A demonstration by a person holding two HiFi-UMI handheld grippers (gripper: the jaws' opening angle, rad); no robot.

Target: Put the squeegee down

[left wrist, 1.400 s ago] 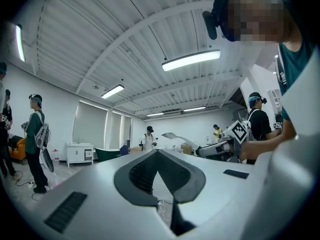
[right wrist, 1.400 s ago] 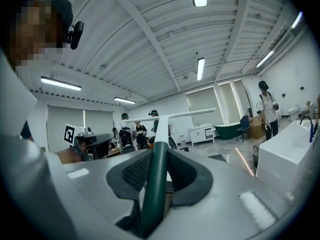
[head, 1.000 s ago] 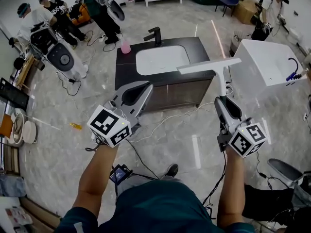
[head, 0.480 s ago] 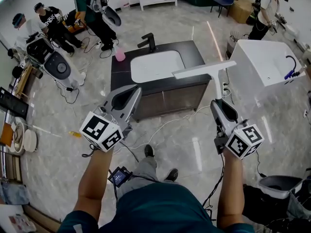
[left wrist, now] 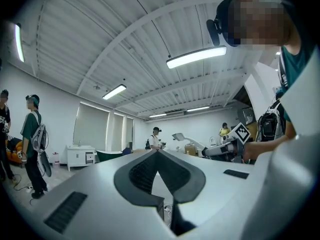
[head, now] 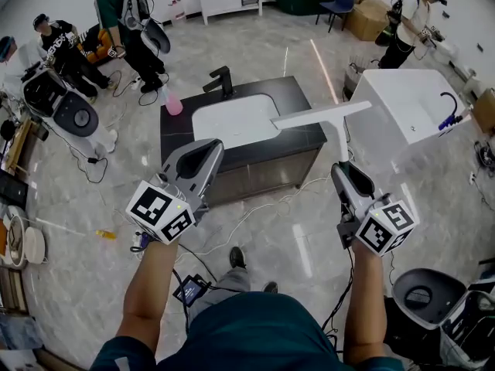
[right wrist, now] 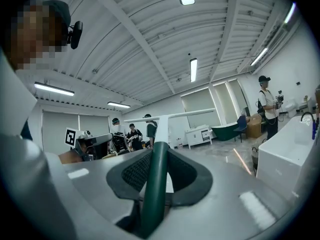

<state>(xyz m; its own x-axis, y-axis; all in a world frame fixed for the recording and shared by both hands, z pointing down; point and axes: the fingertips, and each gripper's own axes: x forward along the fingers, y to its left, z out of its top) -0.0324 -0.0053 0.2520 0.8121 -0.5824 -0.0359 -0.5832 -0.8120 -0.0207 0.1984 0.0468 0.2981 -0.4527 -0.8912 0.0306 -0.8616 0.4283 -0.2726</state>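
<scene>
The squeegee (head: 321, 115) has a long white blade on a white neck and a dark green handle (right wrist: 154, 184). My right gripper (head: 343, 169) is shut on that handle and holds it level in the air, with the blade over the right end of the black vanity counter (head: 302, 91). In the right gripper view the blade (right wrist: 172, 116) crosses ahead of the jaws. My left gripper (head: 209, 148) hovers in front of the vanity. Its jaws meet at the tip and hold nothing (left wrist: 158, 153).
The vanity carries a white basin (head: 232, 120), a black faucet (head: 220, 79) and a pink bottle (head: 173, 103). A white tub (head: 402, 103) stands at the right, and a grey bin (head: 424, 296) at the lower right. Cables (head: 255, 207) lie on the floor. Several people stand at the back.
Both grippers have moved level toward the vanity as the person walks. The vanity has slid left and nearer in view. The squeegee stays in the right gripper's hold.
</scene>
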